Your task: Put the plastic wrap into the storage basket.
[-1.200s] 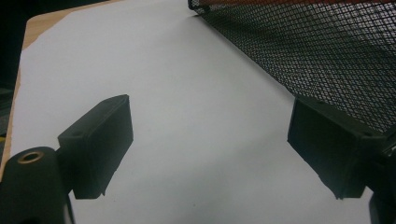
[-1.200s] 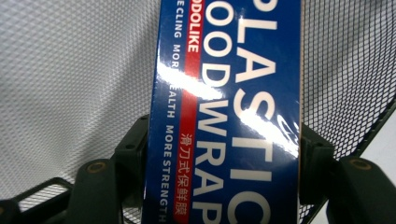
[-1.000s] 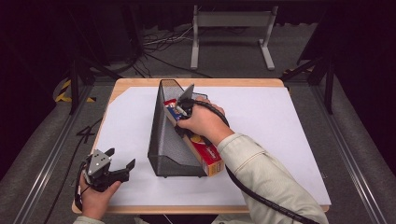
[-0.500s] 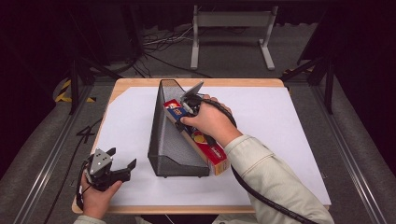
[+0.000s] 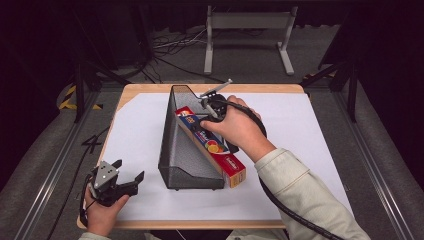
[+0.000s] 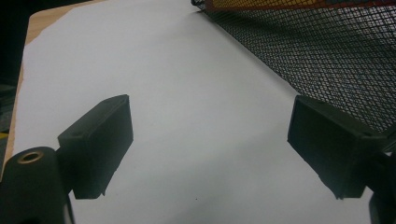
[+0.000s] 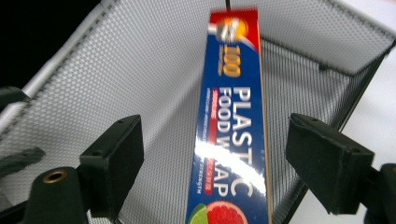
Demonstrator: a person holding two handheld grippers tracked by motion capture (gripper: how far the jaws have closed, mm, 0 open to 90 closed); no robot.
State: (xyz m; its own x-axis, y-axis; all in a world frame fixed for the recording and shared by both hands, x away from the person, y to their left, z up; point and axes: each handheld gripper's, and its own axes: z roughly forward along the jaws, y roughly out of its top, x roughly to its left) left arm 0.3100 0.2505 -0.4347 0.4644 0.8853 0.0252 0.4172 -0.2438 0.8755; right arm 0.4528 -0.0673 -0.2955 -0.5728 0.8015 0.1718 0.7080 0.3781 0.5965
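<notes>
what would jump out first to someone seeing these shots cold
The bright blue and red plastic wrap box lies slanted in the black mesh holder at the middle of the white table. The right gripper is above its far end, jaws just opened and clear of the box. The left gripper rests open at the near left corner.

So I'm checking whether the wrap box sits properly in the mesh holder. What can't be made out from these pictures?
- High view: the right gripper is mostly covered by the hand, so its jaws are unclear.
- High view: the middle of the plastic wrap box lies under the hand.
- Right gripper view: the box's near end is cut off by the bottom edge.
- Left gripper view: the mesh holder runs off the frame; its inside is hidden.
</notes>
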